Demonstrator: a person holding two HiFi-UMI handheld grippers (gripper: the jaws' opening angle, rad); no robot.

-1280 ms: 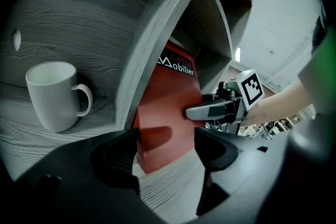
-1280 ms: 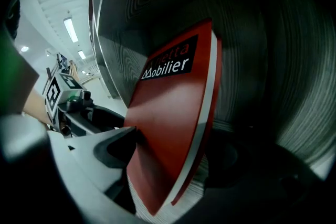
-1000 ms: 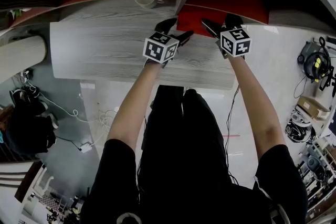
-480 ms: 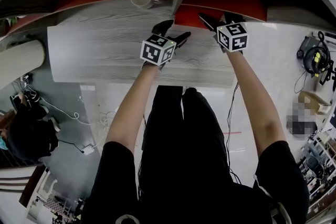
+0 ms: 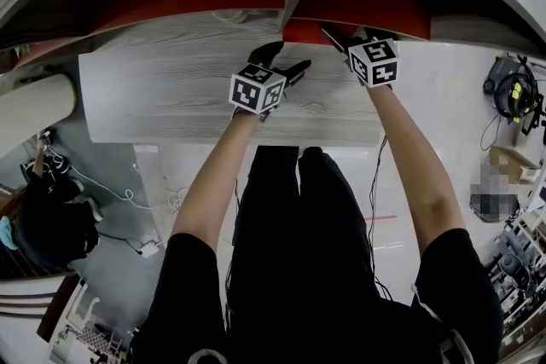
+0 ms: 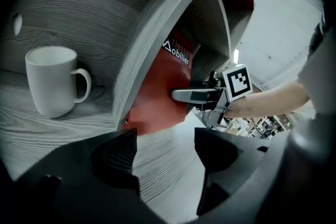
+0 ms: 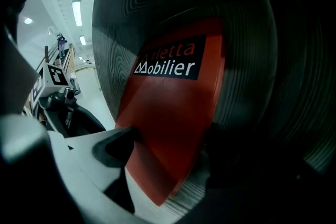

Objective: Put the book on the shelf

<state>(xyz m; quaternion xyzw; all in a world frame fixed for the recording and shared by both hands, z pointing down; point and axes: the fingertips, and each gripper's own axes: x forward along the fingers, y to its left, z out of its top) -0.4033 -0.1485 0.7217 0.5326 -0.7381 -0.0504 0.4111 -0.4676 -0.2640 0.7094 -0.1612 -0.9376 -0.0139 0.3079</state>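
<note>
Black label (image 7: 168, 63) on the thin red book (image 7: 173, 118): white "Mobilier" beside a small triangle mark. There are red letters above it, and only "etta" is sure. The book is standing on edge in the right compartment of the grey wood-grain shelf (image 5: 171, 81), just right of the grey upright divider (image 6: 152, 39). Its near corner is sticking out over the board.

Right tongs (image 5: 351, 37) are pinching the book's near edge, one jaw on each cover. Left tongs (image 6: 164, 152) are hanging spread over the bare board near the book's left, with nothing between the jaws.

Against a second ago, less red is showing in the head view. The book and right tongs are sitting farther in under the upper board. Left tongs are keeping about the same spot.

White ceramic mug (image 6: 52, 81) is standing in the left compartment, handle to the right, with the divider between it and the book. Cables (image 5: 111, 183) are trailing on the floor at the left.
</note>
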